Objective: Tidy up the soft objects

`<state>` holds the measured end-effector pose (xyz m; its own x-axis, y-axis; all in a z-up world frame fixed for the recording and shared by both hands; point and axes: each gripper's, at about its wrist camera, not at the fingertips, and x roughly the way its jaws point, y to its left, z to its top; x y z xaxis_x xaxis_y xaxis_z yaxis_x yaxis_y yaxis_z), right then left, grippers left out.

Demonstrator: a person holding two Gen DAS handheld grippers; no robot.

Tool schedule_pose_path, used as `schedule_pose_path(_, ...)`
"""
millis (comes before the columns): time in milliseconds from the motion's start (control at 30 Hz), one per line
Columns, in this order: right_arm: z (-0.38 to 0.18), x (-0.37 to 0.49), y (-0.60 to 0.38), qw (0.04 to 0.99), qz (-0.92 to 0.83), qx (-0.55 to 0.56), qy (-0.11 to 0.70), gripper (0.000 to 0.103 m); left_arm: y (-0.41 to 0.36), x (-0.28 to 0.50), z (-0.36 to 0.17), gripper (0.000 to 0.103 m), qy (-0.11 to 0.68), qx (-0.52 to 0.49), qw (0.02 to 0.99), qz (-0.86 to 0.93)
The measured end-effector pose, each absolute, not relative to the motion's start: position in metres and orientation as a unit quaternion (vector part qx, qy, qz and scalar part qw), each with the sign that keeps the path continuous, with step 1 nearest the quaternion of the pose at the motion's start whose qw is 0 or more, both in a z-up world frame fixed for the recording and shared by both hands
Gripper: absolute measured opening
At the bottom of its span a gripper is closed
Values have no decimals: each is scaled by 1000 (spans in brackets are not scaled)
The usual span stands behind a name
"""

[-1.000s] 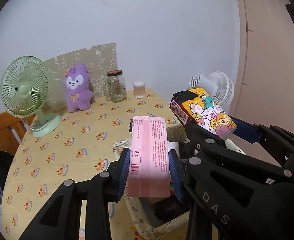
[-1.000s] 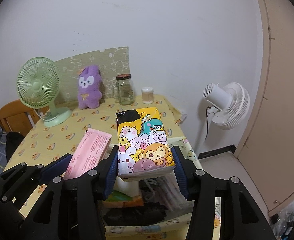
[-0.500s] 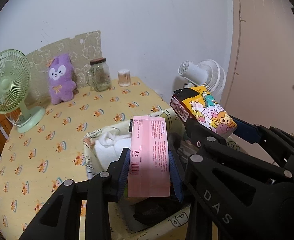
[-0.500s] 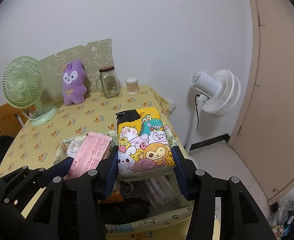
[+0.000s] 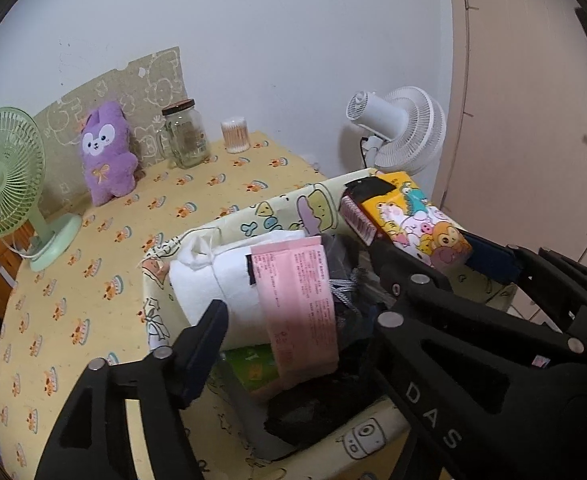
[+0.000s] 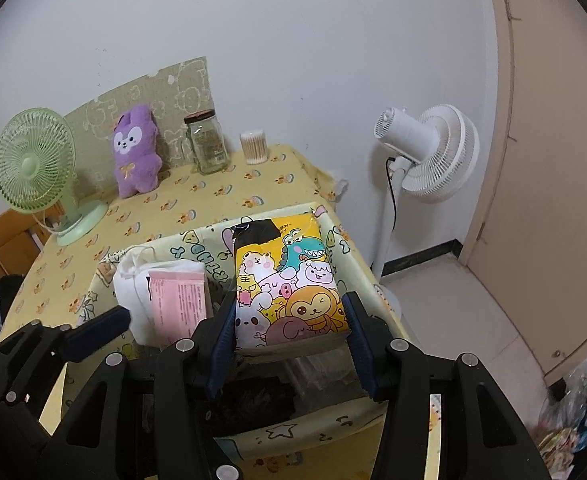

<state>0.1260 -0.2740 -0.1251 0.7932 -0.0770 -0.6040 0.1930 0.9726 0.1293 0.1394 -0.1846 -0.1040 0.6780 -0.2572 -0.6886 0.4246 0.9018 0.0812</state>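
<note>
Right tool (image 6: 289, 326) clamps cartoon pack (image 6: 289, 280) — arm (image 5: 493, 392) lettered "DAS".

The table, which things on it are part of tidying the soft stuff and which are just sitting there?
Job:
- cartoon pack, held in the right gripper
- pink pack, lying in the bin
- white roll in the bin
- left gripper, open

Just lying about:
- green fan
- purple plush
- jar
- cotton swabs
- white fan, on the floor
</note>
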Motion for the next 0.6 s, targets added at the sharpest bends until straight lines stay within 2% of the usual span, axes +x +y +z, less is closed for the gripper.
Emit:
schedule_pose_path(233, -128, 125, -271, 940, -71, 109, 317, 59, -180, 138, -104, 81, 350, 122, 911, -182)
schedule_pose_path(300, -127, 124, -269, 939, -71, 106, 318, 71, -179, 137, -103, 84, 350, 121, 911, -182)
schedule_pose_path(367, -125, 122, -267, 941, -73, 103, 315, 78, -177, 136, -102, 90, 352, 118, 910, -184)
schedule_pose_path(600, -117, 114, -258, 944, -80, 82, 310, 85, -169, 129, -97, 93, 349, 112, 911, -188)
